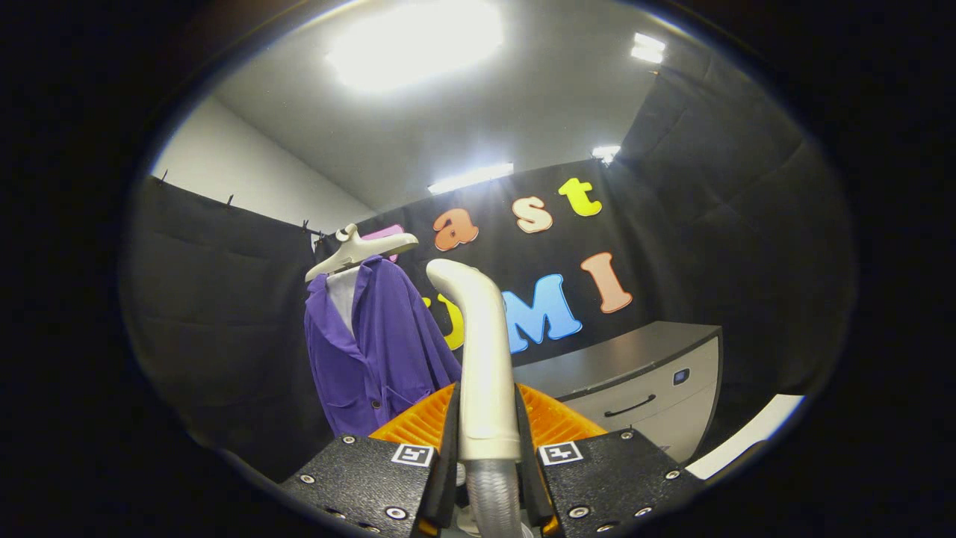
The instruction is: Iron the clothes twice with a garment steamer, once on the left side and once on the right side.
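My gripper (485, 441) was clamped on the steamer (482, 351), whose handle was cream-white above a pale ribbed hose (493, 497). The coat (373, 351) was purple over a white lining, on a cream hanger (358, 252). The cabinet (642, 381) had a dark grey top, a light grey front and a black handle.

steamer (482, 351) between fingers; shirt (373, 351) beyond, left.
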`<state>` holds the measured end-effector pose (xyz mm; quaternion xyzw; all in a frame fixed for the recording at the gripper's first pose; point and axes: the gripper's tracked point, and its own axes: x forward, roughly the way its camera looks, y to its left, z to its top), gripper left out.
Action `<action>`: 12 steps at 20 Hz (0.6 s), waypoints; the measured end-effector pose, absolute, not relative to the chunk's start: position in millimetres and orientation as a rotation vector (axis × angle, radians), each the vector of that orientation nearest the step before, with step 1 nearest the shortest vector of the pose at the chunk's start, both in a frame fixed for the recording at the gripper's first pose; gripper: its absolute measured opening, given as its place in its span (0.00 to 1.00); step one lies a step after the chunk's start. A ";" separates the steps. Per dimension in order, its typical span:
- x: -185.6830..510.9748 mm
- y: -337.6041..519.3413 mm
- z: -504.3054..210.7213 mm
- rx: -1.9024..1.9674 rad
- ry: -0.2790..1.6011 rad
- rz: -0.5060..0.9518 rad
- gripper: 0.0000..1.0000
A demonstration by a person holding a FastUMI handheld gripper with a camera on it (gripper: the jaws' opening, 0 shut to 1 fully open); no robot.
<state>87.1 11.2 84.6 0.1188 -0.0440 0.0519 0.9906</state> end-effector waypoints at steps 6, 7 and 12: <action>89.9 18.0 76.3 0.240 -0.064 0.114 0.37; 90.7 17.6 73.6 0.236 -0.060 0.111 0.37; 90.4 17.8 70.7 0.248 -0.053 0.104 0.37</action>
